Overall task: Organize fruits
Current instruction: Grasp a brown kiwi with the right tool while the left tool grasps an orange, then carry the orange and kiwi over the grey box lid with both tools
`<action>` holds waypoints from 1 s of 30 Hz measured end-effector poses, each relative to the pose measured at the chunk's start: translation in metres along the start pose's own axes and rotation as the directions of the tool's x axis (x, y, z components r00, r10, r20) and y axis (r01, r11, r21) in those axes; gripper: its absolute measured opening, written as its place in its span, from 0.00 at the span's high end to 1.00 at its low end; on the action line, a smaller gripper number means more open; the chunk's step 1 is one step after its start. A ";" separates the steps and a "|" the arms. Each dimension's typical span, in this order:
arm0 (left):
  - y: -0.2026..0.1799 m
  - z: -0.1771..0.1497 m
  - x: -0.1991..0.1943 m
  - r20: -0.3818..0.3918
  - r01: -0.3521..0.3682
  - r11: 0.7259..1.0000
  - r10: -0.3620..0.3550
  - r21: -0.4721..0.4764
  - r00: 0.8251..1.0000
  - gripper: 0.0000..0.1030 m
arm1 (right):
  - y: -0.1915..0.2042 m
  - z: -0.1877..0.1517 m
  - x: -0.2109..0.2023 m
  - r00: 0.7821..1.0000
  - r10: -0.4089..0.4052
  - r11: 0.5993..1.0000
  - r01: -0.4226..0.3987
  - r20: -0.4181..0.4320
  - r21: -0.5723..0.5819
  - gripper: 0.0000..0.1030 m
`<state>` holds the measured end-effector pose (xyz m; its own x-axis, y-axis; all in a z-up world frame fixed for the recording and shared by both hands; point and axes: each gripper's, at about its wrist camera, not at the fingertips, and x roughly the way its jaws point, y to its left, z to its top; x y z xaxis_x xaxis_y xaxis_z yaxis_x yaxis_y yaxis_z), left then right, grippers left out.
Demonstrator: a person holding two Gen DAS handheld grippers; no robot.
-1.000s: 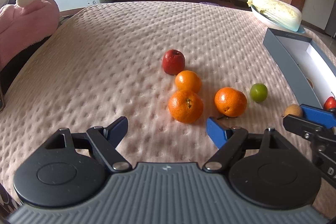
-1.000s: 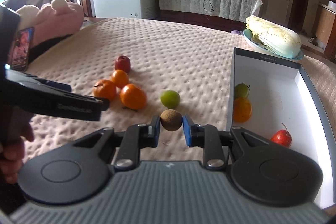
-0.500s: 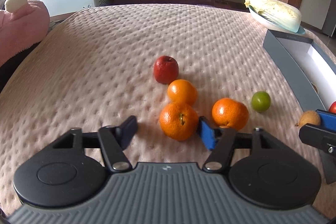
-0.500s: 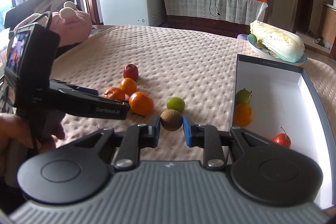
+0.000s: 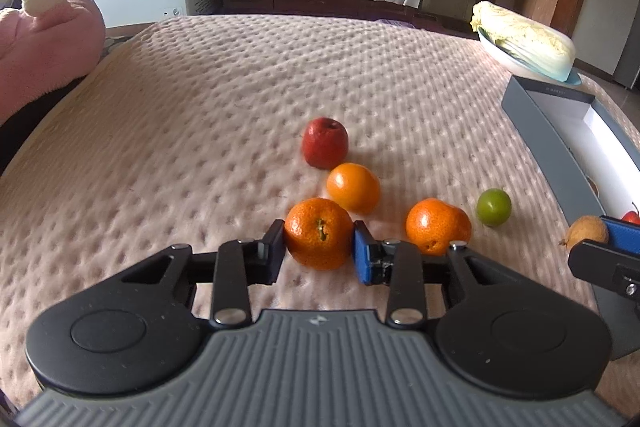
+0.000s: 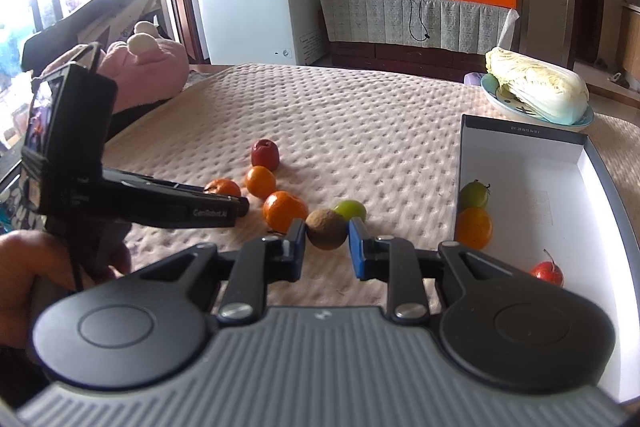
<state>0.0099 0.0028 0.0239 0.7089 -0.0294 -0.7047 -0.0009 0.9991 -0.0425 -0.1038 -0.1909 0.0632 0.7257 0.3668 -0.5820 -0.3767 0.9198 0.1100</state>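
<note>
My left gripper (image 5: 319, 247) is shut on an orange (image 5: 319, 233) that rests on the pink bedspread. Behind it lie a smaller orange (image 5: 353, 187) and a red apple (image 5: 325, 142); to its right lie another orange (image 5: 437, 225) and a green lime (image 5: 493, 207). My right gripper (image 6: 327, 241) is shut on a brown kiwi (image 6: 327, 229) and holds it above the bedspread, left of the white box (image 6: 560, 187). The box holds a green fruit (image 6: 473, 193), an orange (image 6: 473, 227) and a small red fruit (image 6: 547, 272).
A cabbage on a plate (image 6: 536, 91) stands beyond the box. A pink plush toy (image 5: 44, 39) lies at the left edge of the bed. A white freezer (image 6: 256, 7) and a cloth-covered cabinet (image 6: 416, 19) stand behind the bed.
My left gripper moved forward and closed on the nearest orange. My right gripper rose a little with the kiwi still in it.
</note>
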 end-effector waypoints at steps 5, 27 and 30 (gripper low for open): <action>0.008 0.004 -0.014 0.026 0.008 1.000 -0.008 -0.015 1.000 0.61 | 0.000 0.002 -0.004 1.000 0.009 1.000 -0.009 0.014 0.005 0.74; -0.025 0.014 -0.047 0.105 0.064 0.996 -0.070 0.056 0.992 0.61 | -0.015 0.003 -0.024 0.998 -0.014 1.000 0.013 0.064 0.025 0.74; -0.032 0.015 -0.048 0.108 0.076 0.995 -0.082 0.062 0.991 0.61 | -0.019 0.003 -0.029 0.997 -0.022 0.999 0.020 0.071 0.029 0.74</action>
<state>-0.0134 -0.0270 0.0693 0.7783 -0.1078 -0.6186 0.0965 0.9940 -0.0518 -0.1160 -0.2184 0.0801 0.7732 0.3552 -0.5254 -0.3452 0.9307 0.1211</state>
